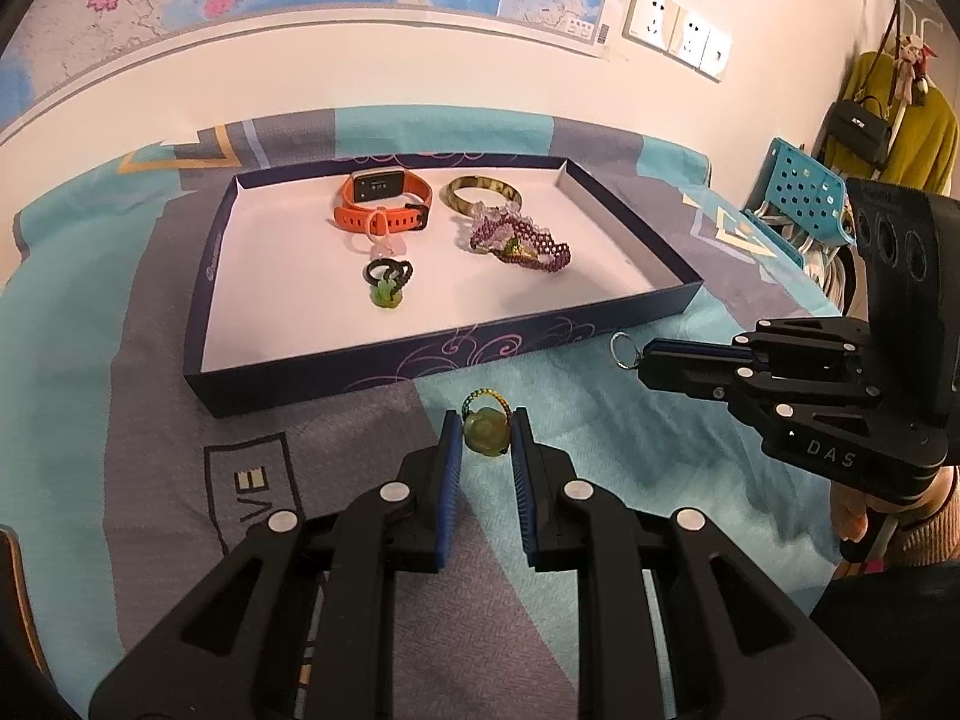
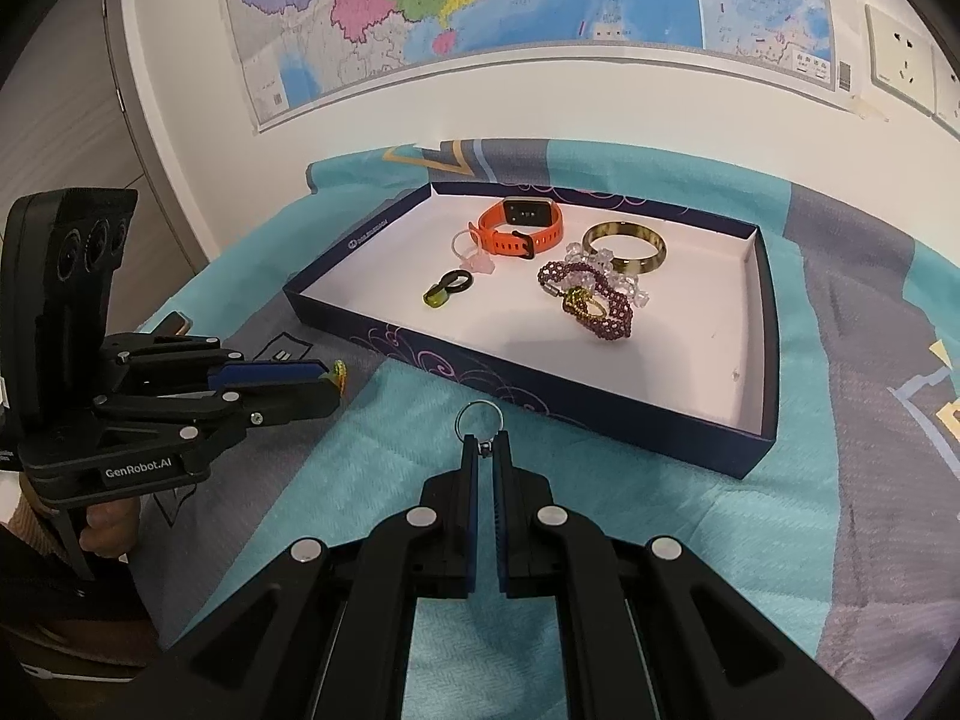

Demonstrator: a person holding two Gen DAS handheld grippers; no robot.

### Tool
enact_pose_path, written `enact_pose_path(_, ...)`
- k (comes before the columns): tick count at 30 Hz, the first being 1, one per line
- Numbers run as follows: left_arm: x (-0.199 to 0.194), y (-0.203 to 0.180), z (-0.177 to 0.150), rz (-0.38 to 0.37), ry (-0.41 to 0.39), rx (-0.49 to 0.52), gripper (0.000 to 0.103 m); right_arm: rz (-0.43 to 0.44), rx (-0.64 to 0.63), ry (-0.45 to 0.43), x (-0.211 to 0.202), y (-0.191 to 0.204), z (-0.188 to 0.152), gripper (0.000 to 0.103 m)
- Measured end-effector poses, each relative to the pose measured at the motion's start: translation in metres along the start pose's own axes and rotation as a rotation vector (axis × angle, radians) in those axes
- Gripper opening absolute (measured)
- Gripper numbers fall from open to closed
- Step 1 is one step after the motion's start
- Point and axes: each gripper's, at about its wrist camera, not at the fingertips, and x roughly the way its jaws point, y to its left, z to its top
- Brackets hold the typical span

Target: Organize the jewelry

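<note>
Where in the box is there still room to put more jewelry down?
The tray has bare white floor along its near wall, in front of the black cord ring, and in the near right corner past the purple beaded bracelet. The far middle is crowded: orange watch, gold bangle and the bracelet sit close together.

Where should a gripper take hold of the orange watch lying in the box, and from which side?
Grip the orange watch across its flat rectangular face, coming down from above with the fingers spanning its short width. The face is rigid and faces up, whereas the strap loops loosely. A pink-and-clear ring rests against the strap's near side, so avoid that edge. The box wall rules out a low sideways approach.
</note>
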Motion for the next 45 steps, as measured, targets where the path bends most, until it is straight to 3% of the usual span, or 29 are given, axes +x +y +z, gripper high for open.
enact_pose_path(21,-0.007,0.002,0.006,-0.013,-0.026,-0.018,0.017,0.001,-0.009,-0.023,-0.005,0.001,0.008,0.003)
enact_pose_path(23,-0.007,0.002,0.004,-0.021,-0.023,-0.015,0.027,0.003,-0.009,-0.021,-0.005,0.001,0.008,0.003)
enact_pose_path(25,-0.008,0.003,0.001,-0.013,-0.031,-0.013,0.050,0.003,-0.008,-0.021,-0.005,0.001,0.008,0.003)
enact_pose_path(29,-0.007,0.005,-0.004,-0.043,-0.024,-0.022,0.076,0.006,-0.008,-0.014,-0.004,0.001,0.006,0.003)
enact_pose_path(31,-0.006,0.005,-0.007,-0.050,-0.019,-0.020,0.094,0.007,-0.008,-0.013,-0.003,0.001,0.006,0.003)
enact_pose_path(32,-0.006,0.004,-0.007,-0.053,-0.015,-0.020,0.098,0.008,-0.008,-0.013,-0.003,0.001,0.006,0.003)
enact_pose_path(35,-0.002,0.005,-0.009,-0.080,0.005,-0.049,0.097,0.009,-0.008,-0.012,-0.003,0.001,0.006,0.003)
enact_pose_path(41,0.007,0.019,-0.013,-0.215,0.047,-0.181,0.097,0.007,-0.002,-0.009,-0.004,-0.001,0.004,0.003)
enact_pose_path(45,0.008,0.013,-0.011,-0.086,0.054,-0.115,0.097,0.010,0.002,-0.005,-0.002,-0.001,0.004,0.003)
